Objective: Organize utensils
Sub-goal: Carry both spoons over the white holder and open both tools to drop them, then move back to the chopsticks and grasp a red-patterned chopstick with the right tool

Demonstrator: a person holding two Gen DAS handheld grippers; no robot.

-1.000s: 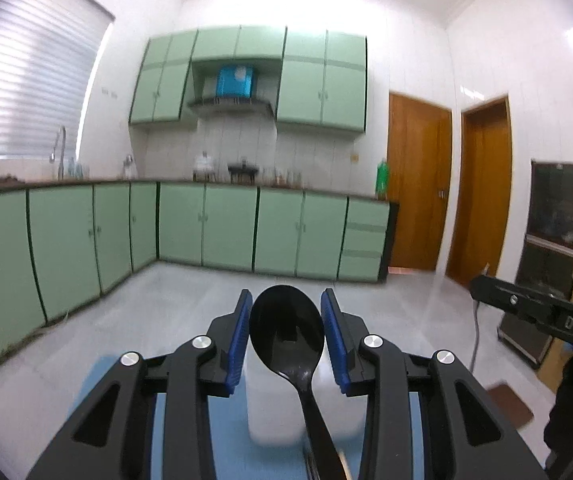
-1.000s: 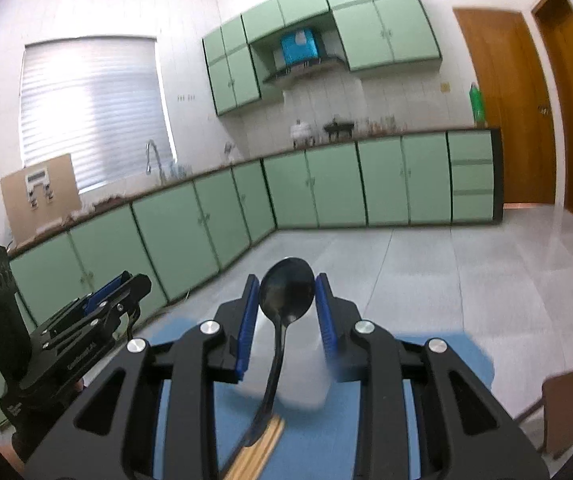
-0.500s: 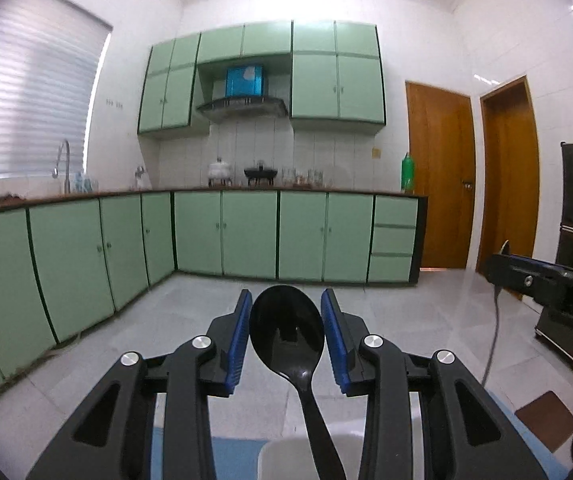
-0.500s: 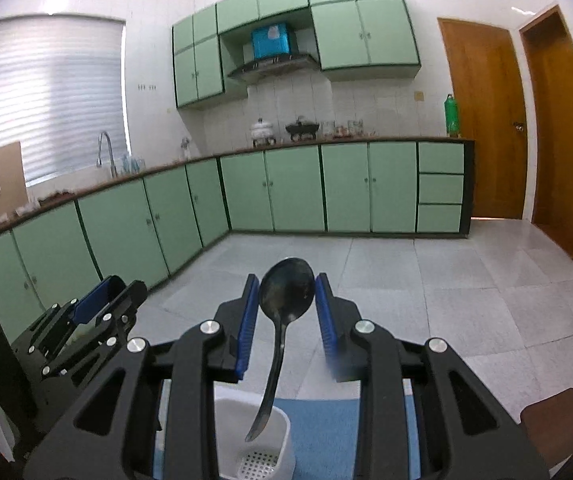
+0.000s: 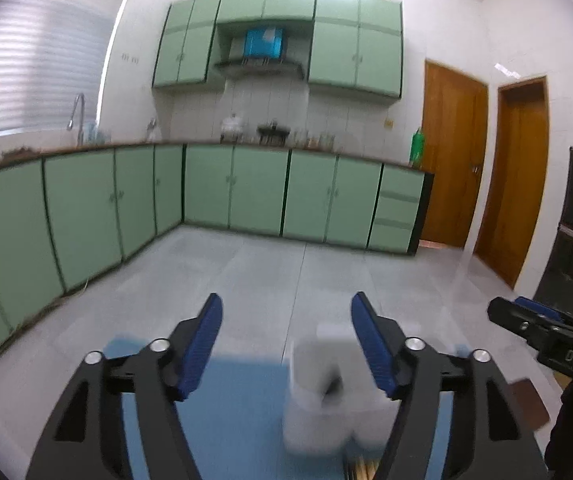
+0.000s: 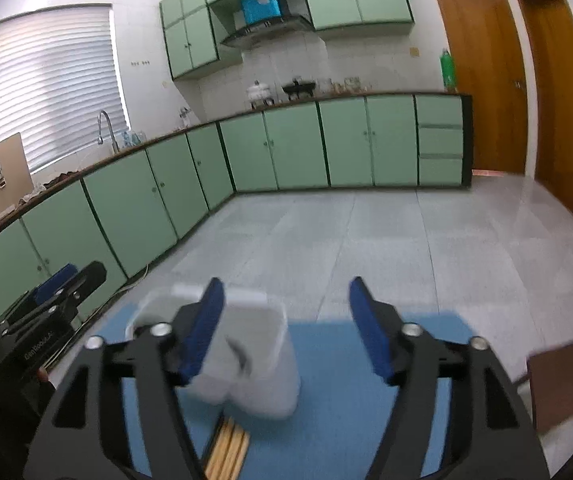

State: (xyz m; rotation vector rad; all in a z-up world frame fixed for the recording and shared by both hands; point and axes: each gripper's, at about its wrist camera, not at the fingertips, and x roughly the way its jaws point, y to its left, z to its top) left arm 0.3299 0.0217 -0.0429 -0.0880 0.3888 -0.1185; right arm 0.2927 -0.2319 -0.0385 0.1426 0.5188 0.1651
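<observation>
Both grippers, left and right, hover with fingers spread empty above a blurred, seemingly white holder.

This is a home kitchen. Pale green base cabinets run in an L under a dark brown countertop, with matching green wall cupboards flanking a steel extractor hood, and a curved chrome tap stands below a window with white slatted blinds. White wall tiles, a grey tiled floor and two brown wooden doors complete it.
</observation>
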